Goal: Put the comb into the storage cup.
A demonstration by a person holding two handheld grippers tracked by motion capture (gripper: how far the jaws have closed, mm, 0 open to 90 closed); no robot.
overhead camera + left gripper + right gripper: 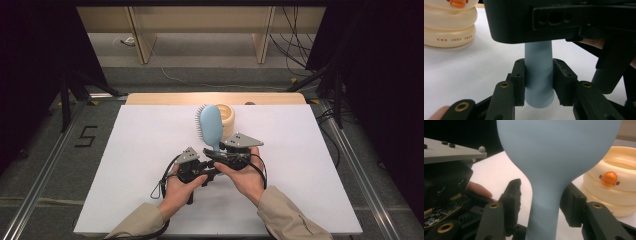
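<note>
A light blue hairbrush (211,125) stands over the white board, its bristles turned away from me and its handle pointing down toward my hands. My left gripper (209,172) is shut on the lower handle (539,75), with both pads (519,80) pressing its sides. My right gripper (214,154) sits higher, around the neck of the brush (554,150). Its jaws stand open there (541,200), and a strip of white board shows between the left pad (512,195) and the handle. The right gripper's black body (549,20) hangs just above the left jaws.
A cream, ringed, duck-themed container (228,118) with an orange beak (609,178) stands just behind the brush on the white board (150,150). A wooden table edge (215,98) runs behind the board. Dark stands and cables flank both sides.
</note>
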